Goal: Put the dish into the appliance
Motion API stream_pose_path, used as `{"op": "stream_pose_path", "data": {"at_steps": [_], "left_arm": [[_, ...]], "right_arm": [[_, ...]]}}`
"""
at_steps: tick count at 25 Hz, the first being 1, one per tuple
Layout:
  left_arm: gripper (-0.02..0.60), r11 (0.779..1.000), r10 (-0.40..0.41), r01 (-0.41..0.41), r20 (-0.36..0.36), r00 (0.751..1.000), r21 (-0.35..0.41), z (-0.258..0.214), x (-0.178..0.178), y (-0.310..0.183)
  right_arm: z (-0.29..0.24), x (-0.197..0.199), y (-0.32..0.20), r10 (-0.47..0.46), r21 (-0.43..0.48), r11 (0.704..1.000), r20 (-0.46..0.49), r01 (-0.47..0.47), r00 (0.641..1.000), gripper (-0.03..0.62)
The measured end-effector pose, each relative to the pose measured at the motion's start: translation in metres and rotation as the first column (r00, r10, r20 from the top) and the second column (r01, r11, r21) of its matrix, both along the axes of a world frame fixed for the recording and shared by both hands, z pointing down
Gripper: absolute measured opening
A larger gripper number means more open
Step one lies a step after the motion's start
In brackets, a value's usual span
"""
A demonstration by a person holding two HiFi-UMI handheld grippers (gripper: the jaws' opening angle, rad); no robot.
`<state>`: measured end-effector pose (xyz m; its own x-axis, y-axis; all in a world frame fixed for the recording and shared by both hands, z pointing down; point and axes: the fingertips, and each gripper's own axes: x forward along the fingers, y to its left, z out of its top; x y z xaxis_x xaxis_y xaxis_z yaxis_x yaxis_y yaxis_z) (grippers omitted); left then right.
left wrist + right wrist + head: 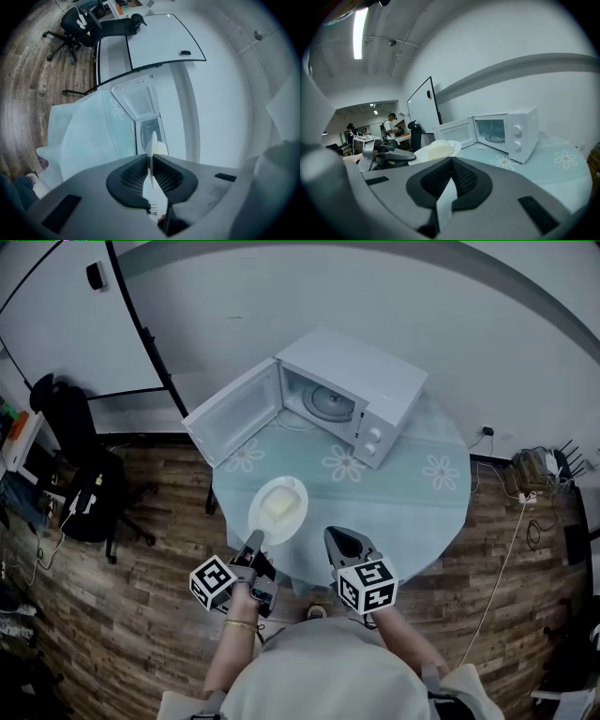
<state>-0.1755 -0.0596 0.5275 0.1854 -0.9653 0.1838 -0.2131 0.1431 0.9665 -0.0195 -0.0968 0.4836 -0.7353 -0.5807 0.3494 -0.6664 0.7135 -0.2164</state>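
A white plate (296, 489) with a pale yellow lump of food (276, 506) hangs level over the near edge of the round table (412, 495). My left gripper (255, 542) is shut on the plate's near rim. The left gripper view has the plate (153, 149) edge-on between the pads. Beyond it stands the white microwave (375, 381), its door (234, 412) swung wide to the left and a glass turntable (330, 404) inside. My right gripper (343, 538) is to the right of the plate, shut and holding nothing. The right gripper view has the plate (451, 149) left of the microwave (520, 129).
A pale blue flowered cloth covers the table. A black office chair (80, 456) and a whiteboard (56, 324) stand at the left. Cables and a power strip (530, 474) lie on the floor at the right. People (389, 124) stand far back in the room.
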Motion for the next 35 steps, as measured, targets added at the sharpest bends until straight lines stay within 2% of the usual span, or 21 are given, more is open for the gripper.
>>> {"op": "stream_pose_path", "data": {"at_steps": [4,13,28,35], "left_arm": [[0.038,1.000,-0.017,0.018,0.018,1.000,-0.020,0.002,-0.001,-0.019],[0.040,1.000,-0.011,0.011,0.010,1.000,-0.023,0.008,-0.008,-0.082],[0.040,0.995,0.095,-0.096,-0.011,0.995,-0.039,0.033,-0.007,-0.242],[0.041,0.992,0.111,-0.113,-0.029,0.993,-0.062,0.053,-0.007,-0.304]], "right_arm": [[0.005,0.001,-0.015,-0.016,-0.009,1.000,0.001,0.016,1.000,0.006],[0.013,-0.002,-0.044,-0.013,-0.031,0.999,0.005,0.014,1.000,0.006],[0.035,-0.008,-0.136,0.064,-0.099,0.993,-0.018,-0.066,0.998,0.006],[0.046,-0.007,-0.168,0.085,-0.132,0.987,-0.035,-0.089,0.996,0.006]]}}
